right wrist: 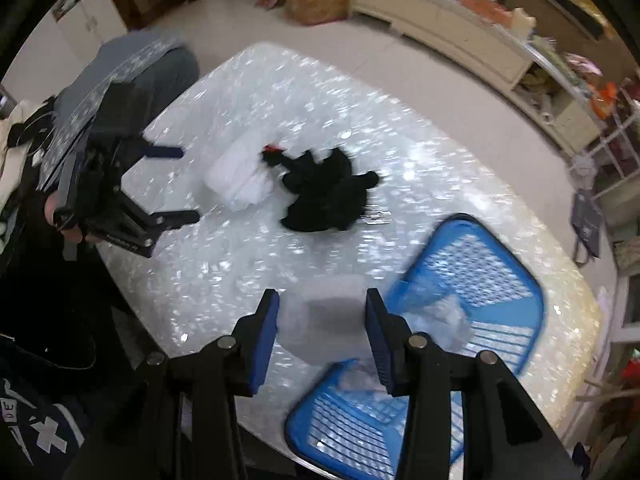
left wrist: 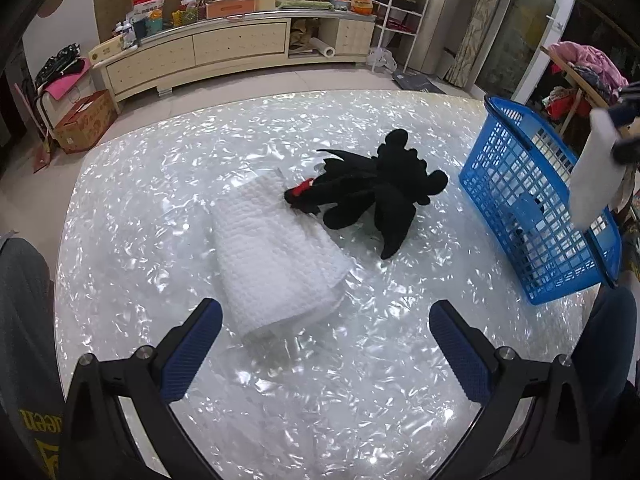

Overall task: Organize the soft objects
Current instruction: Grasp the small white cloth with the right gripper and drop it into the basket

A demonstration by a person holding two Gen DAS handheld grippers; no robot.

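A folded white waffle towel lies on the shiny white table. A black plush dragon lies just behind it, its red-tipped tail on the towel. My left gripper is open and empty, just short of the towel's near end. A blue mesh basket stands at the right. My right gripper holds a white cloth between its fingers above the basket; that view is blurred. The cloth also shows in the left wrist view, hanging over the basket.
A cream TV cabinet with clutter on top stands beyond the table. A cardboard box sits on the floor at left. A white shelf rack and a rack of clothes stand at right.
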